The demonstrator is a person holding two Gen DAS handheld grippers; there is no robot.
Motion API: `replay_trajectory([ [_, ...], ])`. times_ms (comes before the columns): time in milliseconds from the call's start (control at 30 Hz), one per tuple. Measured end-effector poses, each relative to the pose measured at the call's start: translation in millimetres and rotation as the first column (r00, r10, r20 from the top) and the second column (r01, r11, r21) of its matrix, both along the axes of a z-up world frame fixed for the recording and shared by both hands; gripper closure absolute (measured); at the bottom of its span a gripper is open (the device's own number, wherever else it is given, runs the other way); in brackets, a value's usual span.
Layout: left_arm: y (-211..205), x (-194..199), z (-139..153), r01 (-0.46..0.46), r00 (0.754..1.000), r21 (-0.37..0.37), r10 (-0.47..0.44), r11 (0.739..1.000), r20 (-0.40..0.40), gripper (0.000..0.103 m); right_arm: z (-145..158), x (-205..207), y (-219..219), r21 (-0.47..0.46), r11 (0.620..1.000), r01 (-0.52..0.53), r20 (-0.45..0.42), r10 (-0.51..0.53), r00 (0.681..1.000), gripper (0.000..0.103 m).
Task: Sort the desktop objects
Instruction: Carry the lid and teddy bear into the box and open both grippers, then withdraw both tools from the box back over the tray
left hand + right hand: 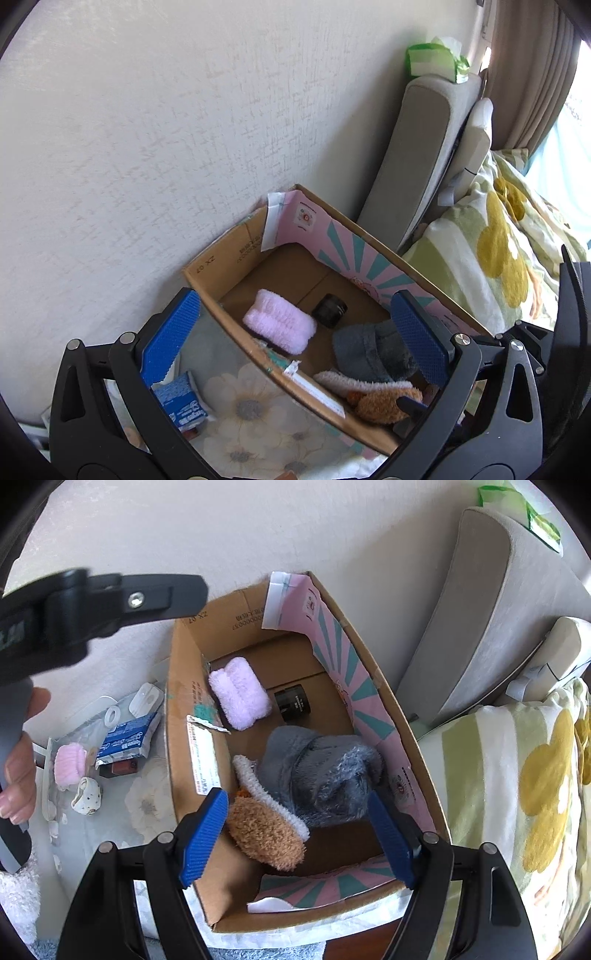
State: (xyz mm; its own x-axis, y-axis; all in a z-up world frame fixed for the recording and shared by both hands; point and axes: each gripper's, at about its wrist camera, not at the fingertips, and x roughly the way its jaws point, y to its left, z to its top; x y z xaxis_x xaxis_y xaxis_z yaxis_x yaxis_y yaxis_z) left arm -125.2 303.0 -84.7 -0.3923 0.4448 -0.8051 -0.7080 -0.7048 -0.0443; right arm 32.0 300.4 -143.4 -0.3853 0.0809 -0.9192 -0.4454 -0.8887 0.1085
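Note:
An open cardboard box (207, 291) (184, 746) stands against the wall. Inside lie a pink fluffy roll (279, 321) (240, 692), a black jar (329, 309) (293, 702), a grey plush item (373, 350) (325, 775) and a brown plush item with white trim (380, 402) (264, 836). My left gripper (295, 332) is open and empty above the box's near-left edge. My right gripper (297, 836) is open and empty just above the plush items.
On the floral cloth (144, 805) left of the box lie a blue packet (181, 400) (127, 738), a small pink fluffy piece (70, 764), a white patterned clip (86, 795) and a white case (146, 699). Grey cushions (465, 627) and bedding (517, 782) lie to the right.

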Motion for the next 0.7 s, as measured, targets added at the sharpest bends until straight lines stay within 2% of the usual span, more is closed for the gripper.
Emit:
replay_trajectory([
  [433, -64, 20, 32, -0.064, 0.997, 0.021, 0.065, 0.998, -0.050, 0.000, 22, 1, -36, 0.040, 0.998, -0.044, -0.042, 0.045, 0.998, 0.029],
  [700, -123, 30, 42, -0.162, 0.985, 0.052, 0.165, 0.985, -0.057, 0.000, 30, -9, -69, 0.062, 0.990, -0.128, -0.057, 0.132, 0.990, 0.029],
])
